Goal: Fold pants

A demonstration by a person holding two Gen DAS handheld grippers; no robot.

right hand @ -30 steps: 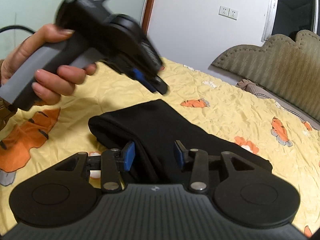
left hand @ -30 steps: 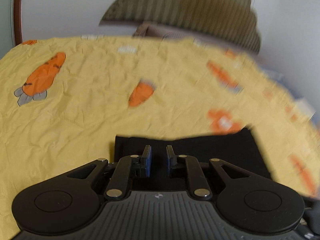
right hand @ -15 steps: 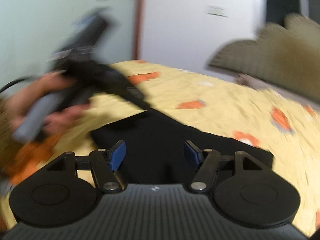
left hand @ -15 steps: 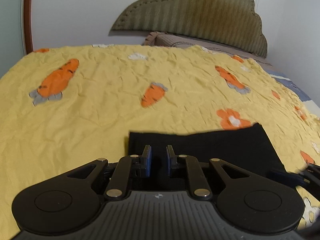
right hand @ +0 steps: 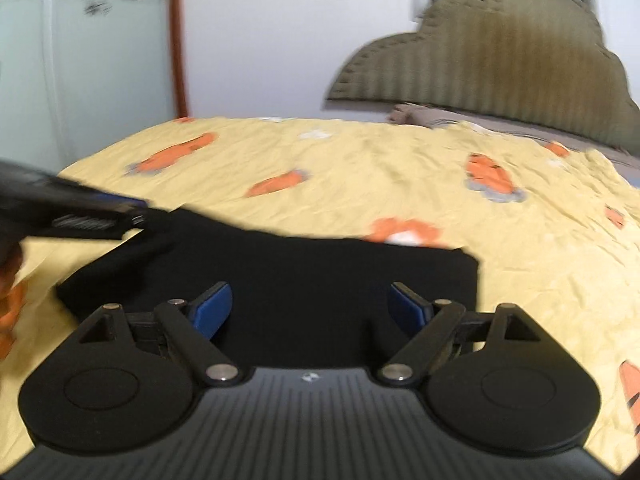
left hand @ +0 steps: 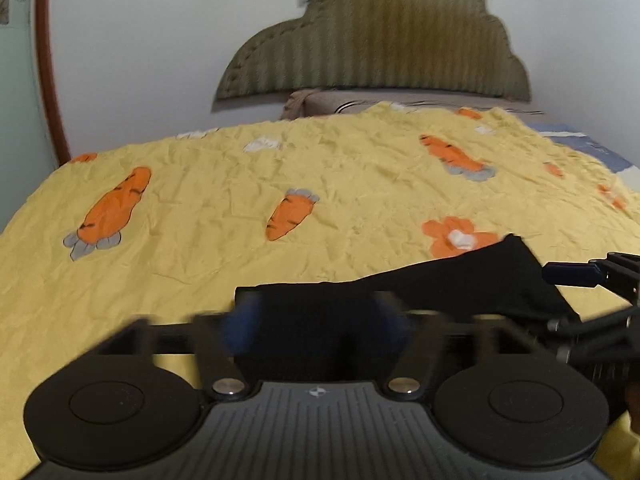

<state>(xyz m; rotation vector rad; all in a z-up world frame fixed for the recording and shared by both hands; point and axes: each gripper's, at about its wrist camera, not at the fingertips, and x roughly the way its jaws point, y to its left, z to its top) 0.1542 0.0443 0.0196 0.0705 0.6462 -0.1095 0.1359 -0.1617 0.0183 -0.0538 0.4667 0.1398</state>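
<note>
The black pants (left hand: 400, 300) lie folded into a flat rectangle on the yellow bedspread, seen also in the right wrist view (right hand: 304, 280). My left gripper (left hand: 316, 328) is open and blurred, low over the near left part of the pants. My right gripper (right hand: 308, 308) is open wide just above the pants' near edge, holding nothing. The right gripper's blue-tipped finger shows at the right edge of the left wrist view (left hand: 572, 274). The left gripper shows at the left edge of the right wrist view (right hand: 80, 216), touching the pants' left corner.
The yellow bedspread with orange carrot prints (left hand: 200, 216) covers the bed. A padded olive headboard (left hand: 380, 40) and a brown pillow (left hand: 320, 100) stand at the far end. White walls and a glass door (right hand: 80, 60) lie beyond.
My left gripper has gone from shut to open. My right gripper has opened wider and swung to face the headboard. The pants have settled flat.
</note>
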